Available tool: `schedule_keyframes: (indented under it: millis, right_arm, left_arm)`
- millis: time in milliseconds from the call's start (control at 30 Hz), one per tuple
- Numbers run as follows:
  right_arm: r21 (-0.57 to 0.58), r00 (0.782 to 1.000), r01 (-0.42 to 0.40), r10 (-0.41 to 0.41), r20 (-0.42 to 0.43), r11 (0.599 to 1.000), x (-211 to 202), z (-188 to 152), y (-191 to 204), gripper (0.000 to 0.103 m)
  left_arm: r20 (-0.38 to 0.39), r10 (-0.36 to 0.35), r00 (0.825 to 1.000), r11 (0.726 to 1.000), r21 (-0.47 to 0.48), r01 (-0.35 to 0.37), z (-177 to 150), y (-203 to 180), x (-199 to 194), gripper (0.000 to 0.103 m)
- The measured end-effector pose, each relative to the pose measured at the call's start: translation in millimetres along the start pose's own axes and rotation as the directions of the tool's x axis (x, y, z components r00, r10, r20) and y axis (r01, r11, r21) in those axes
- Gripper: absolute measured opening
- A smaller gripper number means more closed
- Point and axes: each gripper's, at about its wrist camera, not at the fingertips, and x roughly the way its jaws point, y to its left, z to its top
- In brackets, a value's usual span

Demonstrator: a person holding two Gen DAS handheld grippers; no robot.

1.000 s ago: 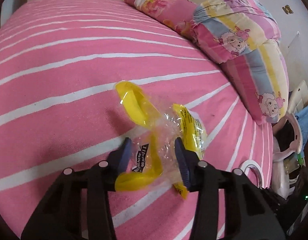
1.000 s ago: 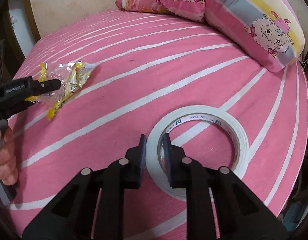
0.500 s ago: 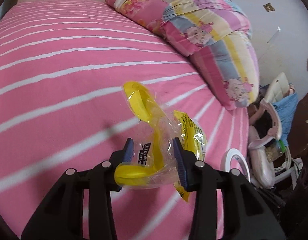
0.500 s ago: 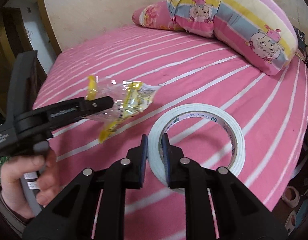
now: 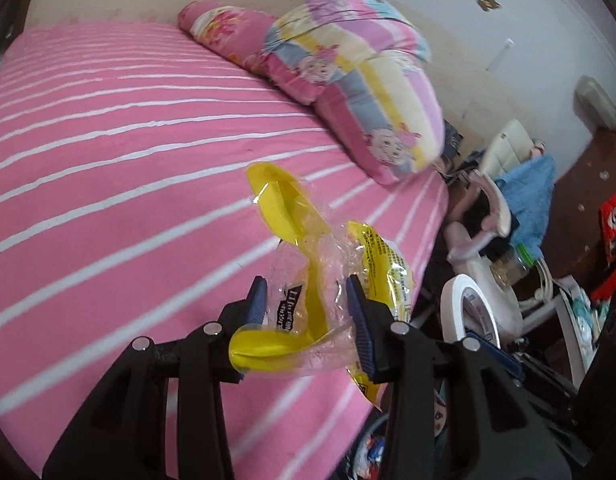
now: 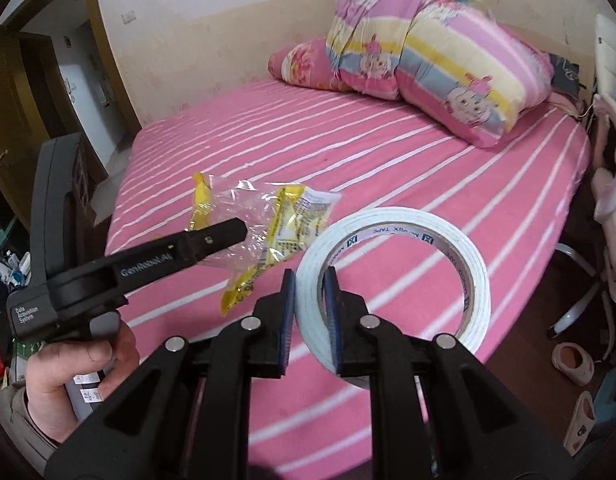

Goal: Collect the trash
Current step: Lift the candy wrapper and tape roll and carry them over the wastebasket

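Note:
My left gripper (image 5: 308, 300) is shut on a crumpled clear and yellow plastic wrapper (image 5: 308, 276) and holds it in the air above the pink striped bed (image 5: 128, 160). The same wrapper (image 6: 276, 220) and left gripper (image 6: 228, 236) show at the left of the right wrist view. My right gripper (image 6: 310, 292) is shut on the wall of a white tape roll (image 6: 408, 272), lifted off the bed (image 6: 388, 152). The roll also shows in the left wrist view (image 5: 464, 304), off the bed's right edge.
Folded cartoon quilts and a pink pillow (image 6: 428, 60) lie at the head of the bed. Cluttered chairs and clothes (image 5: 508, 208) stand to the right of the bed. Slippers (image 6: 572, 360) lie on the floor. A doorway (image 6: 48, 80) is at the far left.
Both grippers have risen and pulled back from the bed with their loads. The wrapper and the tape roll, which lay on the sheet a second ago, now hang clear above it.

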Motion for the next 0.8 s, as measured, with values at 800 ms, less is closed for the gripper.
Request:
schedule_keyframes:
  millis: [800]
  right_arm:
    - [0.18, 0.991, 0.086, -0.103, 0.088, 0.98, -165, -99, -83, 0.016]
  left_arm:
    - [-0.107, -0.051, 0.993, 0.978, 0.197, 0.071, -99, -162, -49, 0.039]
